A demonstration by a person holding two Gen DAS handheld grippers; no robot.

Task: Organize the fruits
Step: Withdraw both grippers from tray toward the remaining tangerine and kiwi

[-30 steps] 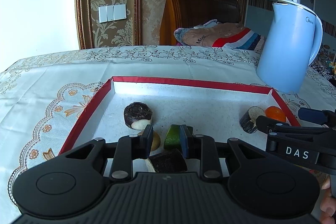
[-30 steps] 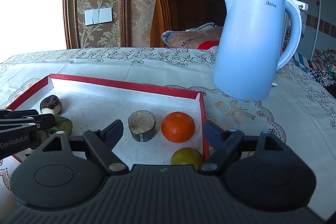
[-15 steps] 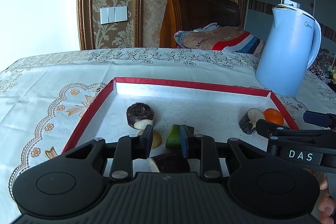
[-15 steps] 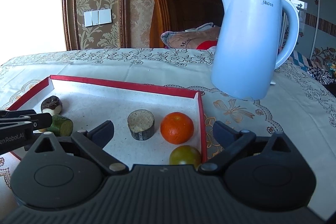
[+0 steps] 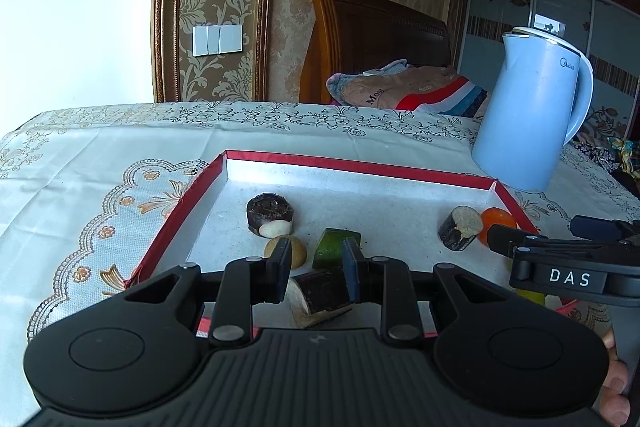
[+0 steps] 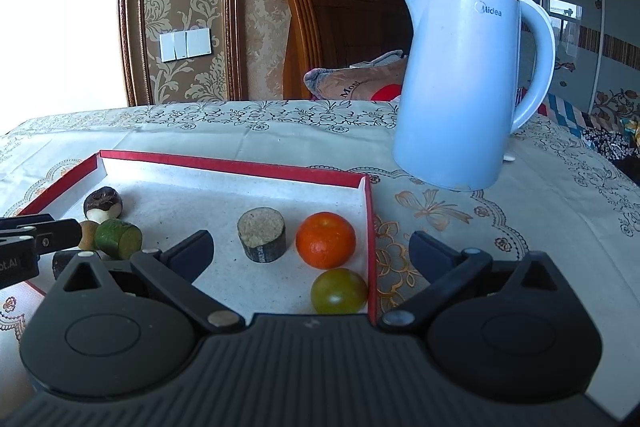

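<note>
Fruits lay in the red-rimmed tray (image 6: 240, 166) on the surface: an orange (image 6: 325, 239), a green tomato (image 6: 339, 291) and a green piece (image 6: 119, 238). Compared with a second ago, the right gripper (image 6: 310, 247) had just been opening its jaws; now they stood wide apart, with nothing pressed between them. The left gripper (image 5: 316, 269) had moved back a little, its jaws nearly together. A dark piece (image 5: 318, 293) under them lay on its side, long axis running left to right, pale cut end pointing left
</note>
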